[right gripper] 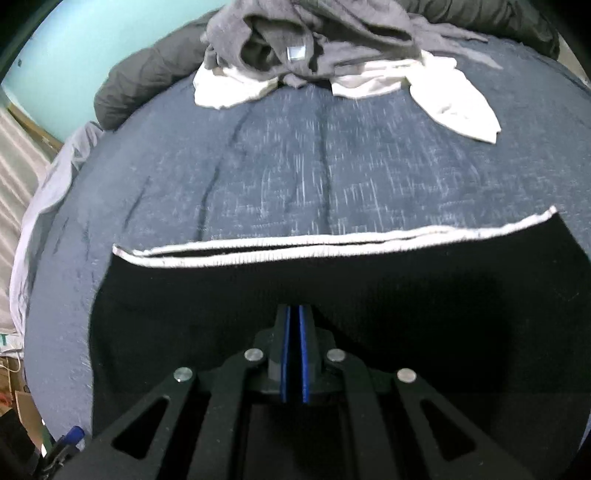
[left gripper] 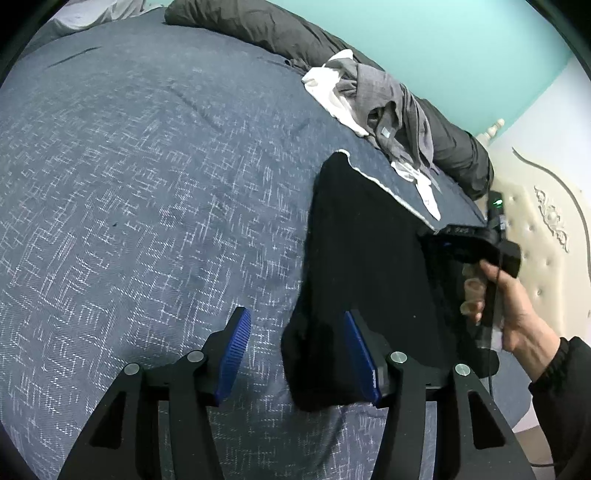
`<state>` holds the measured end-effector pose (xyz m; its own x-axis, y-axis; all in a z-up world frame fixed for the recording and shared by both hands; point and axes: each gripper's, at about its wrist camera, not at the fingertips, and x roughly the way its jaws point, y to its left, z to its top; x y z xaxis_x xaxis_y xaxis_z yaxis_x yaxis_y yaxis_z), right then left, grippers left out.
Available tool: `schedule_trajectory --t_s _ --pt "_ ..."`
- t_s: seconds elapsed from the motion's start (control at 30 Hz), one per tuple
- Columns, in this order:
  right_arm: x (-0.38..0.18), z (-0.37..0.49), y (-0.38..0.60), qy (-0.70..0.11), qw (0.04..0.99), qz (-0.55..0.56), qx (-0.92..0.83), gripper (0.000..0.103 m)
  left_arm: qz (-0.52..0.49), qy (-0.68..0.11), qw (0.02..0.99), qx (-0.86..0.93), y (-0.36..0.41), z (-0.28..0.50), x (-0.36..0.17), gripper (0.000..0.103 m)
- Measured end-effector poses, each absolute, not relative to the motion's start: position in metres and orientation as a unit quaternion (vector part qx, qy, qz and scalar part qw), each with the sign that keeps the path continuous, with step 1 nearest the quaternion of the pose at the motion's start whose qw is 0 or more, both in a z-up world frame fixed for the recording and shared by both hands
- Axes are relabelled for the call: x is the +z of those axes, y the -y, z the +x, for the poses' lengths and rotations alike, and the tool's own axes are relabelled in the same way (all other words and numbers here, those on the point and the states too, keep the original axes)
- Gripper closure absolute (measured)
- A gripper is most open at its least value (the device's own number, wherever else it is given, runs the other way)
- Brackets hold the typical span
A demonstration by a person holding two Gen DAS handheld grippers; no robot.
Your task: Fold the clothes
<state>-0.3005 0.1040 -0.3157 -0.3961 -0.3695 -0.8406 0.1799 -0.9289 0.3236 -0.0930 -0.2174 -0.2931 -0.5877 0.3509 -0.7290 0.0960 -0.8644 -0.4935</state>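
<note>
A black garment (left gripper: pixel 365 251) with a white-trimmed edge lies on the blue patterned bedspread (left gripper: pixel 147 184). My left gripper (left gripper: pixel 295 325) is open, its right finger (left gripper: pixel 360 354) over the garment's near corner, its left finger over bare bedspread. In the right wrist view the garment (right gripper: pixel 369 295) spreads wide with its white hem (right gripper: pixel 295 243) across the far side. My right gripper (right gripper: pixel 294 314) is shut on the black garment. The right gripper also shows in the left wrist view (left gripper: pixel 461 240), held by a hand at the garment's right edge.
A pile of grey and white clothes (right gripper: pixel 314 48) lies at the far side of the bed, also in the left wrist view (left gripper: pixel 384 107). A dark duvet (left gripper: pixel 258 26) runs along the turquoise wall. A cream padded headboard (left gripper: pixel 543 236) stands right.
</note>
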Motion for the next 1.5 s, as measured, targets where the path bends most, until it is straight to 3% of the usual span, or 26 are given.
schedule_trajectory --t_s 0.33,0.77,0.8,0.93,1.03,1.5 --pt "-0.265 -0.200 -0.179 0.138 0.193 0.467 -0.852 0.097 -0.462 0.277 0.099 0.836 0.206 -0.084 -0.293 0.038" --pt "-0.286 -0.083 -0.278 0.204 0.153 0.437 -0.863 0.091 -0.482 0.296 0.094 0.819 0.183 -0.079 -0.321 0.039" --pt "-0.290 -0.079 -0.285 0.204 0.151 0.436 -0.864 0.091 -0.480 0.303 0.095 0.818 0.183 -0.080 -0.322 0.042" --pt "-0.302 -0.071 -0.311 0.231 0.137 0.436 -0.859 0.091 -0.473 0.309 0.097 0.819 0.183 -0.082 -0.321 0.072" --pt "-0.304 -0.069 -0.323 0.246 0.132 0.427 -0.860 0.091 -0.462 0.311 0.102 0.825 0.179 -0.083 -0.315 0.081" --pt "-0.305 -0.063 -0.348 0.273 0.131 0.403 -0.863 0.091 -0.401 0.244 0.147 0.871 0.108 -0.105 -0.225 0.085"
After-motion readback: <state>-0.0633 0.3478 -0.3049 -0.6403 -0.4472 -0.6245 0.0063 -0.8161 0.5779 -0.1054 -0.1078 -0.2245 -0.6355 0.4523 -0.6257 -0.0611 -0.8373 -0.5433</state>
